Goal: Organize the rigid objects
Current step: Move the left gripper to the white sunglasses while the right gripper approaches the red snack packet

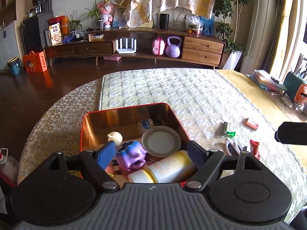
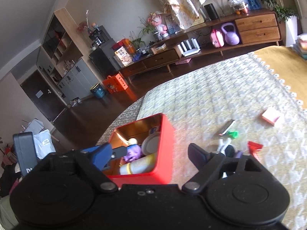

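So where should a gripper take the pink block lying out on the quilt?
Judging by its pose, the pink block lies flat and clear of the other items, so come from above and close across its two narrower sides; the right gripper is open and nearer.

Red tin point(image 2: 165, 134) (coppery inside), purple toy point(image 1: 131, 156)

Both grippers stood open and empty, angled downward.

The left gripper point(image 1: 152, 154) had its blue-padded fingers point(image 1: 106, 154) spread wide with nothing between them. The right gripper point(image 2: 148, 154) was likewise spread wide, holding nothing, and its view was rolled to one side.
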`<state>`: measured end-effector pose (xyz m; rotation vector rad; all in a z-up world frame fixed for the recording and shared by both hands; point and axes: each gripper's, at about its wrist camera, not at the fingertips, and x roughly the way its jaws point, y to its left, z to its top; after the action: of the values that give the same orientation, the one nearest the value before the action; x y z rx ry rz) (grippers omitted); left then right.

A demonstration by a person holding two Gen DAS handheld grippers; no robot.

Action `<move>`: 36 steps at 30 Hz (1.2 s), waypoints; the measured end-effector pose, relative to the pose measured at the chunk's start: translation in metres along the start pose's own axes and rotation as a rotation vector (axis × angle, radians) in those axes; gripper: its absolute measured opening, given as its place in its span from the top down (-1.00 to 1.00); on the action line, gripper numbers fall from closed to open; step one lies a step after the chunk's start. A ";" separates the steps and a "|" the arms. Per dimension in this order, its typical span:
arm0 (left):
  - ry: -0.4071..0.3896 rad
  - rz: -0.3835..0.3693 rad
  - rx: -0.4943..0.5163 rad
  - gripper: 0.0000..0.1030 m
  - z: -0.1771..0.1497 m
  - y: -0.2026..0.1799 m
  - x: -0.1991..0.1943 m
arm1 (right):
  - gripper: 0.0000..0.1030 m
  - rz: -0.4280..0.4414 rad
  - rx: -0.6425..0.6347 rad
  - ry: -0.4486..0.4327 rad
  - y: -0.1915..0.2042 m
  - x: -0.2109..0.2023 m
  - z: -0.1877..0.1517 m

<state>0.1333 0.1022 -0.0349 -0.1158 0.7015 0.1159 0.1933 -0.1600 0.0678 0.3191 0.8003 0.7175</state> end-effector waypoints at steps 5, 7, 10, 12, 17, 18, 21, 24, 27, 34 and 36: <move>-0.001 -0.037 0.008 -0.60 -0.001 -0.019 -0.006 | -0.96 -0.079 -0.026 -0.008 -0.020 -0.019 -0.007; 0.001 -0.055 0.015 -0.60 -0.002 -0.027 -0.008 | -0.97 -0.118 -0.043 -0.012 -0.029 -0.025 -0.010; 0.007 -0.081 0.023 -0.65 -0.004 -0.041 -0.007 | -0.99 -0.195 -0.091 -0.007 -0.040 -0.031 -0.014; 0.018 -0.104 0.026 -0.65 -0.006 -0.050 -0.005 | -0.99 -0.253 -0.155 -0.009 -0.045 -0.033 -0.020; 0.058 -0.146 0.022 -0.65 -0.009 -0.072 0.006 | -0.99 -0.345 -0.292 -0.001 -0.053 -0.029 -0.032; 0.066 -0.153 0.019 -0.65 -0.010 -0.077 0.009 | -0.99 -0.351 -0.296 0.002 -0.055 -0.027 -0.033; 0.083 -0.167 0.023 -0.65 -0.012 -0.092 0.017 | -0.99 -0.347 -0.280 0.004 -0.064 -0.023 -0.035; 0.098 -0.178 0.039 -0.65 -0.013 -0.107 0.027 | -0.94 -0.363 -0.300 0.002 -0.073 -0.018 -0.036; 0.118 -0.181 0.044 -0.65 -0.013 -0.119 0.038 | -0.88 -0.356 -0.311 0.013 -0.079 -0.008 -0.038; 0.173 -0.156 0.023 -0.65 -0.007 -0.137 0.070 | -0.68 -0.353 -0.304 0.033 -0.093 0.013 -0.037; 0.191 -0.144 0.018 -0.65 -0.007 -0.140 0.079 | -0.63 -0.356 -0.306 0.039 -0.097 0.019 -0.037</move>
<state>0.2092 -0.0314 -0.0824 -0.1615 0.8824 -0.0403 0.2198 -0.2169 -0.0168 -0.1136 0.7465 0.5006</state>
